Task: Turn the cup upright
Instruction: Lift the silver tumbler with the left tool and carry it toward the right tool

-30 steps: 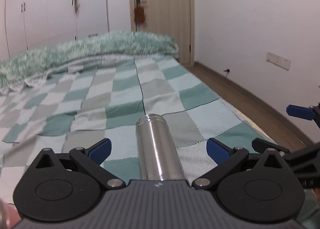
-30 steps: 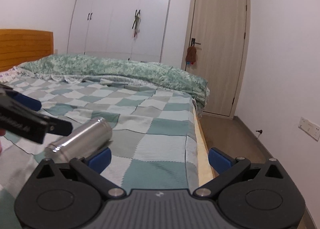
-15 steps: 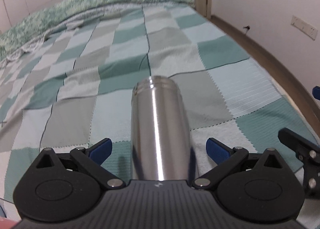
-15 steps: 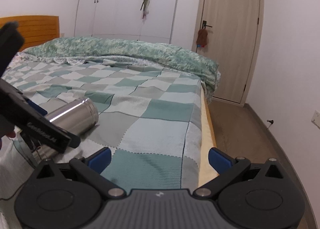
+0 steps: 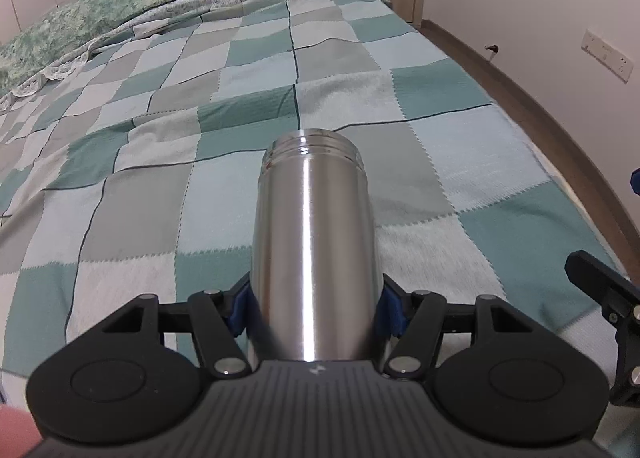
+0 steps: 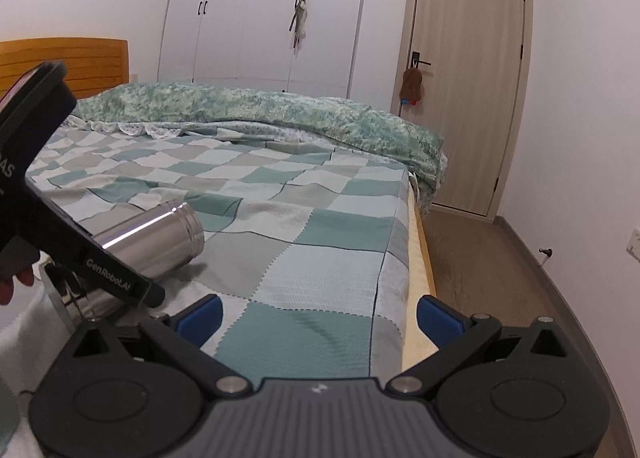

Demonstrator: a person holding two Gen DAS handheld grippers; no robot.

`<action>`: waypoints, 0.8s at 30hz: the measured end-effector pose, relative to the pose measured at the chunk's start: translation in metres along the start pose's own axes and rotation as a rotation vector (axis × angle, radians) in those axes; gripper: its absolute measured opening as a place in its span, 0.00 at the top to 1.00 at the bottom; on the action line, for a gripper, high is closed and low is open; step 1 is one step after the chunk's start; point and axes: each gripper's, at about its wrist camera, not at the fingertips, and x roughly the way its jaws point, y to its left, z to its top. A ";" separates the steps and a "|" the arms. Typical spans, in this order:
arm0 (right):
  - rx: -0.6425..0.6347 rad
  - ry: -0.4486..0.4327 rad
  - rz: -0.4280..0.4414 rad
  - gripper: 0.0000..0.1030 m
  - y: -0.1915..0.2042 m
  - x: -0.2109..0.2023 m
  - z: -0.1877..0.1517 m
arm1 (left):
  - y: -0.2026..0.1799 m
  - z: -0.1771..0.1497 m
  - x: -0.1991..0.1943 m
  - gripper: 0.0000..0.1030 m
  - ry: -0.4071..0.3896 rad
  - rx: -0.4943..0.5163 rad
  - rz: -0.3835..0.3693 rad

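Note:
A steel cup (image 5: 314,242) lies on its side on the checked bedspread (image 5: 160,162), its threaded mouth pointing away from me. My left gripper (image 5: 314,312) is shut on the cup's lower body, blue pads pressed against both sides. In the right wrist view the cup (image 6: 154,240) shows at the left, partly hidden behind the left gripper's black body (image 6: 44,194). My right gripper (image 6: 318,316) is open and empty, held over the bedspread near the bed's right edge.
A rumpled green quilt (image 6: 280,114) lies across the far end of the bed. The bed's wooden edge (image 6: 420,242) drops to a brown floor (image 6: 480,278) on the right. A door (image 6: 468,90) and white wardrobes (image 6: 260,14) stand beyond.
My left gripper has moved forward over the cup and closed its jaws on it. The right gripper has stayed open and shifted only slightly.

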 end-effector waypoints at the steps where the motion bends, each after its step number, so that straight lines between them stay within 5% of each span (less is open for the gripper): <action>1: 0.000 -0.002 0.000 0.00 0.001 -0.004 0.000 | 0.001 -0.002 -0.006 0.38 -0.003 0.001 -0.008; 10: -0.017 -0.023 -0.002 0.00 0.030 -0.063 0.004 | 0.006 -0.034 -0.069 0.38 -0.045 -0.012 -0.045; 24: -0.017 -0.005 0.036 0.00 0.079 -0.133 -0.020 | 0.034 -0.124 -0.118 0.38 -0.034 -0.194 -0.082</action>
